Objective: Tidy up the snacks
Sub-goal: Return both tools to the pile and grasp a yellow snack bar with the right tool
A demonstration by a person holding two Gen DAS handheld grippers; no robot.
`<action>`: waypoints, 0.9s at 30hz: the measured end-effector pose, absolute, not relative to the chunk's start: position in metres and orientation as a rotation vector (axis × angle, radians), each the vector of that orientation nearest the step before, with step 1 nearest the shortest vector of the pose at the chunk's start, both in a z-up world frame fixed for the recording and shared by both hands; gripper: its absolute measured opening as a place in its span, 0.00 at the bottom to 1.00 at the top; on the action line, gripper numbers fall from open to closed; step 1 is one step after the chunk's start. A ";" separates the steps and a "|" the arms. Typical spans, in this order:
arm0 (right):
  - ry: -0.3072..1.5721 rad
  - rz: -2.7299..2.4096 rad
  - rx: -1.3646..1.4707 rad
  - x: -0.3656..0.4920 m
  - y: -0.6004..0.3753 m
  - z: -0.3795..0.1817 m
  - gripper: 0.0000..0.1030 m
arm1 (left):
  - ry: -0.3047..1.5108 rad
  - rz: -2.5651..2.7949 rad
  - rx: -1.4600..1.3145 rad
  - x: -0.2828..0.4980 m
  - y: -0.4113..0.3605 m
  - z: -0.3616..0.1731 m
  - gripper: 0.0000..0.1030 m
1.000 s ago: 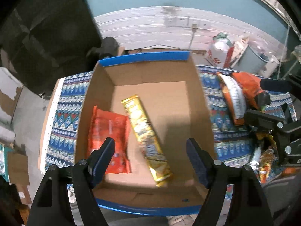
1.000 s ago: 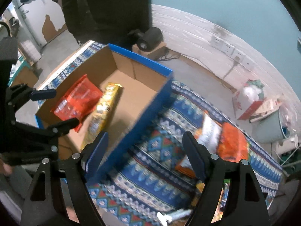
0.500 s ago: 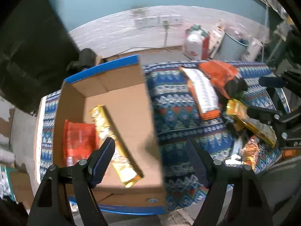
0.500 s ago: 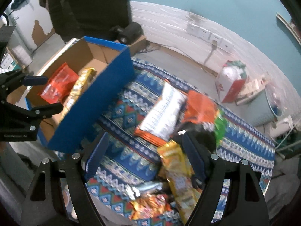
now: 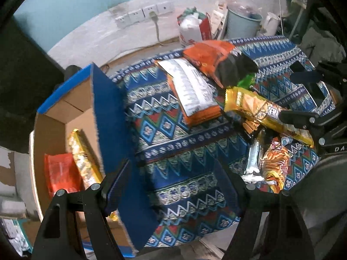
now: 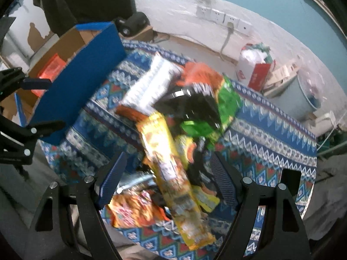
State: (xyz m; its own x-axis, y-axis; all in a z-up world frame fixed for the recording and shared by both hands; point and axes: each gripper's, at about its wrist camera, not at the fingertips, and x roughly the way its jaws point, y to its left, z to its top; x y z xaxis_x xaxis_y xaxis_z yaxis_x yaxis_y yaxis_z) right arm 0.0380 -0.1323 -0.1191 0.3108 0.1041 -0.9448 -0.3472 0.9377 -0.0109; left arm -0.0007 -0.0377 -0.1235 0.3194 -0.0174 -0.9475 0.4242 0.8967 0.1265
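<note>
My left gripper (image 5: pixel 173 184) is wide open and holds nothing. Under its jaws is the patterned blue cloth (image 5: pixel 173 143), and its left finger is just beside the blue wall of the cardboard box (image 5: pixel 108 117). Inside the box, off to the left of those jaws, lie a red packet (image 5: pixel 60 173) and a long gold packet (image 5: pixel 83 158) side by side.

My right gripper (image 6: pixel 167 177) is wide open too, with nothing in it. A long yellow snack packet (image 6: pixel 171 164) lies on the pile between its two fingers, but I can't tell if they touch it. Past my jaws are a black and green bag (image 6: pixel 203 108), an orange bag (image 6: pixel 199 73) and a white and orange packet (image 6: pixel 147 91). Down by my left finger is an orange patterned bag (image 6: pixel 134 208). The box (image 6: pixel 76 82) is far off to the left of these jaws
</note>
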 end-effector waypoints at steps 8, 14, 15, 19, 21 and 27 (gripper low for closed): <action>1.282 0.292 -0.272 0.032 -0.148 -0.154 0.78 | 1.273 -0.306 0.380 0.004 -0.052 -0.143 0.77; 1.313 0.312 -0.301 0.033 -0.149 -0.174 0.77 | 1.295 -0.300 0.391 0.007 -0.054 -0.155 0.77; 1.317 0.313 -0.305 0.033 -0.148 -0.176 0.77 | 1.302 -0.300 0.391 0.008 -0.054 -0.157 0.77; 1.339 0.312 -0.341 0.033 -0.147 -0.187 0.69 | 1.311 -0.292 0.386 0.011 -0.052 -0.161 0.77; 1.350 0.308 -0.353 0.032 -0.148 -0.192 0.67 | 1.312 -0.291 0.378 0.012 -0.050 -0.161 0.77; 1.355 0.304 -0.380 0.031 -0.149 -0.202 0.35 | 1.307 -0.281 0.363 0.017 -0.047 -0.157 0.77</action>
State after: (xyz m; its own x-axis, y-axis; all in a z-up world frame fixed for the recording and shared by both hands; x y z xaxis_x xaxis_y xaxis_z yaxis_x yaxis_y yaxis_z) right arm 0.0308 -0.1488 -0.2023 0.1911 -0.0063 -0.9816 -0.4252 0.9008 -0.0885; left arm 0.0169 -0.0466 -0.1571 0.2409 0.0025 -0.9705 0.4010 0.9104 0.1019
